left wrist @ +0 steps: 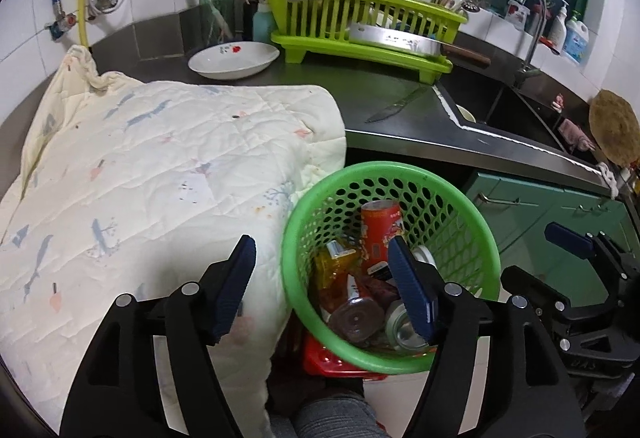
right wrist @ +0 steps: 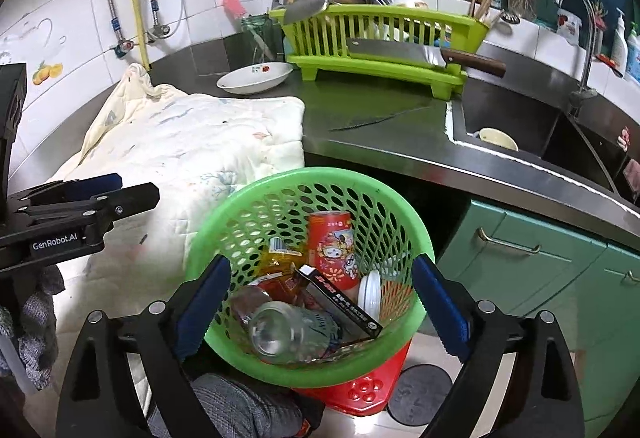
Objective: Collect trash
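I hold both grippers over the green basket (right wrist: 308,370), which sits below the tabletop's (right wrist: 360,110) front edge to catch trash. The left gripper (left wrist: 324,290) and right gripper (right wrist: 320,310) gape empty. The can (right wrist: 332,246), bottle (right wrist: 288,330) and what looks like a carton (right wrist: 340,298) lie inside.

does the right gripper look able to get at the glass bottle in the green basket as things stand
Probably yes. The right gripper is open and empty above the green basket, and the glass bottle lies on top of the trash with nothing covering it, though the basket wall is close.
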Motion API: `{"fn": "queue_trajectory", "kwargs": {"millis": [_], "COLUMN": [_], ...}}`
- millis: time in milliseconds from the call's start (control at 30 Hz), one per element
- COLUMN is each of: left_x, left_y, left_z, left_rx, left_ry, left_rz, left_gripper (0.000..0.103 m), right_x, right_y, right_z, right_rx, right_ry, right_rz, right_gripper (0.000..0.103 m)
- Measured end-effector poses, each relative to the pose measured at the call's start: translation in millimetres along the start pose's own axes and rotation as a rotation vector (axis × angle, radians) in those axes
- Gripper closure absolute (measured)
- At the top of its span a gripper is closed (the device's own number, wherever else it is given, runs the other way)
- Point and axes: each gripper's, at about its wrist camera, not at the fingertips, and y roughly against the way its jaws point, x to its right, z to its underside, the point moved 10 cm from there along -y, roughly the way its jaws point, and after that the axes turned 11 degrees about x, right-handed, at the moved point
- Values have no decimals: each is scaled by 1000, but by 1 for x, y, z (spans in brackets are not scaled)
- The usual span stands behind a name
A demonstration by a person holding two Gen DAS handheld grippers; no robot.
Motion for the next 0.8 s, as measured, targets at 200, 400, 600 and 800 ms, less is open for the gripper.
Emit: {"fn": "queue_trajectory", "kwargs": {"millis": [200, 400, 600, 800], "left_x": [-14, -27, -41, -50], "left_y": [19, 40, 66, 90], "left_z": [-4, -7, -10, -11], "left_rx": [30, 63, 108, 140], "left_ry": [3, 4, 8, 23], "left_rz": [-31, -65, -106, -128], "left_gripper": [27, 21, 16, 12], "right_x": [-12, -23, -39, -54], "right_y": [8, 19, 37, 50], "right_z": [-7, -12, -21, -26], "right_rx": [24, 45, 95, 132], "right_ry": [4, -8, -10, 12], "right_rz": [-4, -14, -31, -29], "right_gripper": [12, 12, 11, 10]}}
